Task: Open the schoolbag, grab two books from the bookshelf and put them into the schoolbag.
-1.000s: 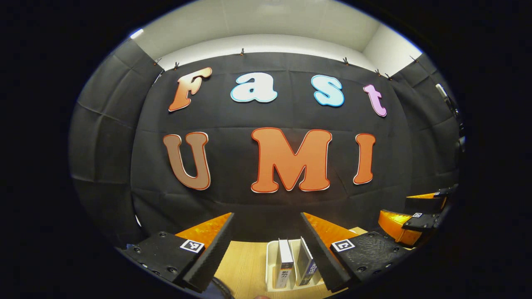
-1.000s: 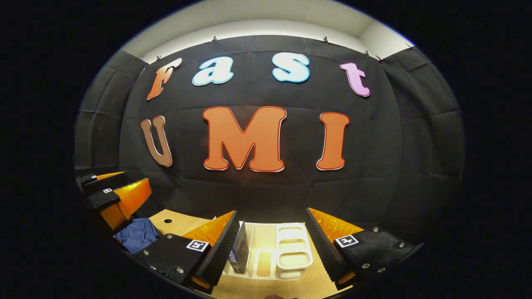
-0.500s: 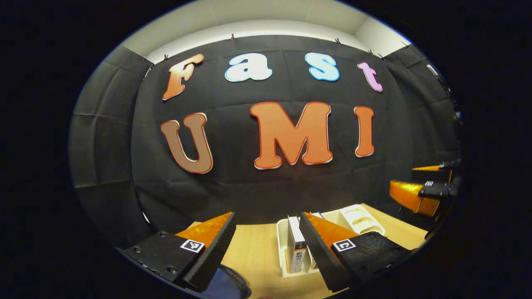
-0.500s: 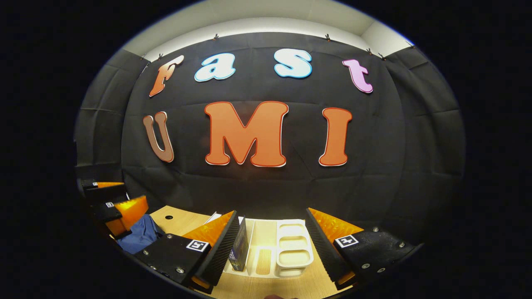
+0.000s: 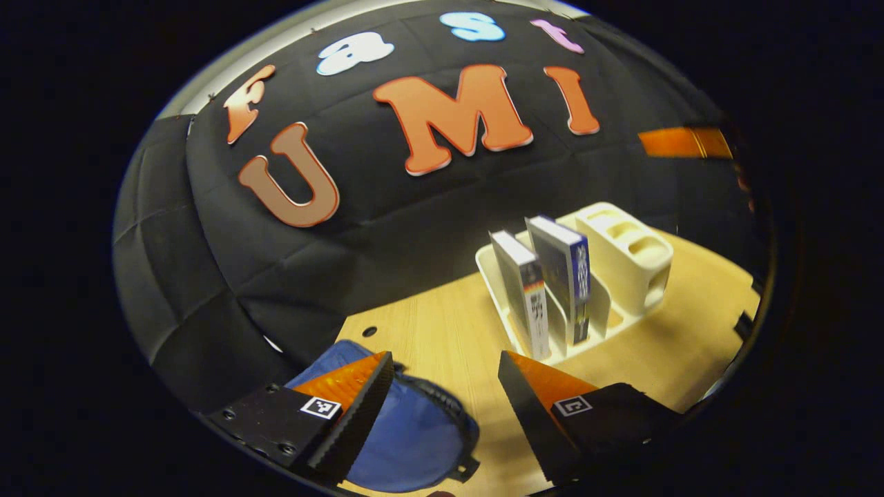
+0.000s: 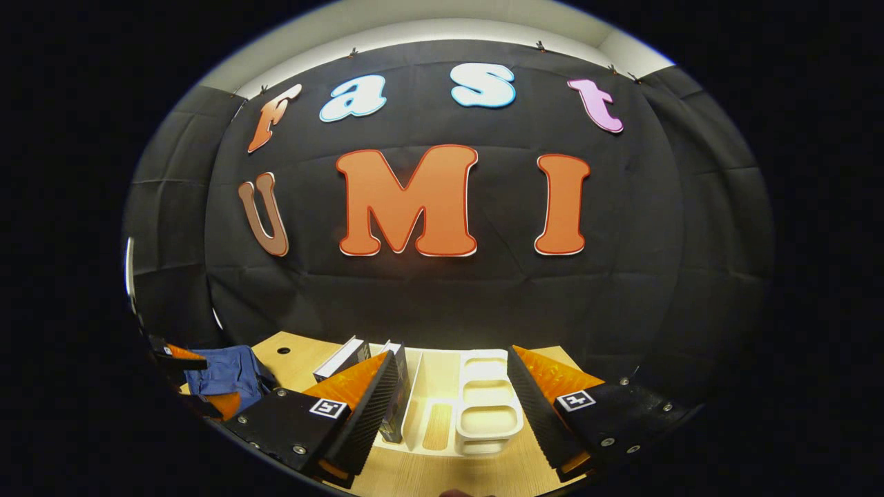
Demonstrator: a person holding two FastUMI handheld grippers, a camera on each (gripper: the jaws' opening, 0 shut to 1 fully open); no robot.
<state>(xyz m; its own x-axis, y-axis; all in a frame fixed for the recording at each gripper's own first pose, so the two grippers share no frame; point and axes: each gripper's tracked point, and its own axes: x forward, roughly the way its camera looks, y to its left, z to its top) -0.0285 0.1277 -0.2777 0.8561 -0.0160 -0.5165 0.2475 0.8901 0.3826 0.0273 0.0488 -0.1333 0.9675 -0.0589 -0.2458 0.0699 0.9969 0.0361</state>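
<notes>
Schoolbag (image 5: 407, 431) in blue sits on the wooden bench (image 5: 442, 331) right under my left hand-held gripper (image 5: 445, 407), whose fingers are spread wide with nothing between them; one finger overlaps the bag's near edge in the left gripper view, though I cannot tell whether it touches the cloth. The bag's dark rim curves around its right side, and I cannot tell from here whether it is unzipped.

Farther along the bench stands the cream bookshelf (image 5: 497, 283), a low rack with upright dividers. Two books stand in it side by side: a pale one (image 5: 523, 293) on the left and a dark blue one (image 5: 565, 276) just beside it on the right, both leaning slightly. To the right of the books the rack carries a cream holder (image 5: 628, 252) with several open pockets.

In the right gripper view my right hand-held gripper (image 6: 452, 407) hangs just in front of the same bookshelf (image 6: 431, 414), fingers spread apart and gripping nothing. Its left finger partly hides the blue book (image 6: 398, 397), while the pale book (image 6: 342, 359) shows just to the left of it, tilted. The pocketed holder (image 6: 487, 404) lies between the two fingers. Off to the left in this view I see the schoolbag (image 6: 228, 373) on the bench (image 6: 293, 362), with part of the left hand-held gripper (image 6: 183, 359) over it at the edge of the view.
</notes>
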